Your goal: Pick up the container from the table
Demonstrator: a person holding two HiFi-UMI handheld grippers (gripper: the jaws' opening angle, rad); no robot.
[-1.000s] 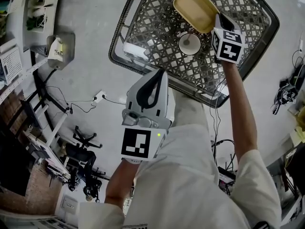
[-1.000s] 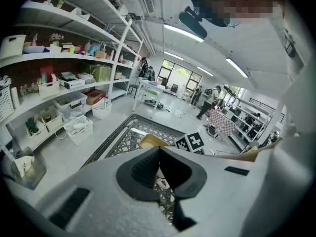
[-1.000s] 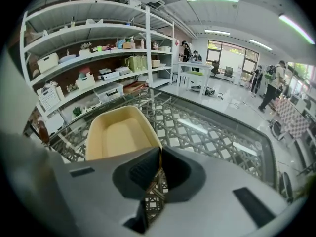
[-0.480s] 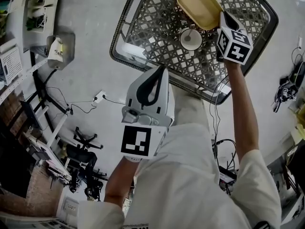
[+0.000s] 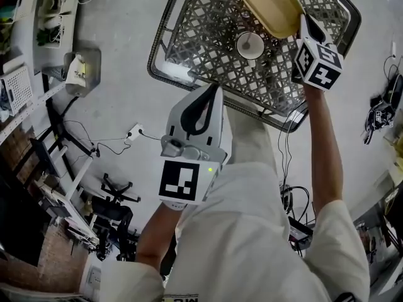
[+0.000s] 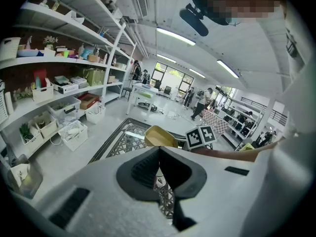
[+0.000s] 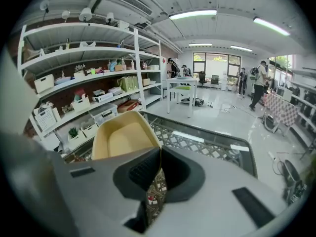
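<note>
The container [image 5: 272, 6] is a shallow yellow tub. My right gripper [image 5: 301, 27] is shut on its near rim and holds it tilted above the lattice-patterned glass table [image 5: 208, 36]. In the right gripper view the tub [image 7: 123, 137] fills the space just ahead of the closed right gripper [image 7: 159, 154], with the rim pinched between the jaws. My left gripper [image 5: 216, 90] hangs over the floor, short of the table's near edge, shut with nothing in it. In the left gripper view the shut left gripper [image 6: 159, 149] points toward the tub [image 6: 159, 136].
A white round object [image 5: 250, 44] shows at the table's middle. A white bin [image 5: 79, 68], a power strip [image 5: 133, 131] with cables and a chair base [image 5: 116, 190] are on the floor at left. Shelves [image 6: 59, 83] line the left wall. Cables [image 5: 378, 115] lie at right.
My right gripper has carried the yellow container farther out and to the right over the table. The left gripper has stayed about where it was, still shut.
</note>
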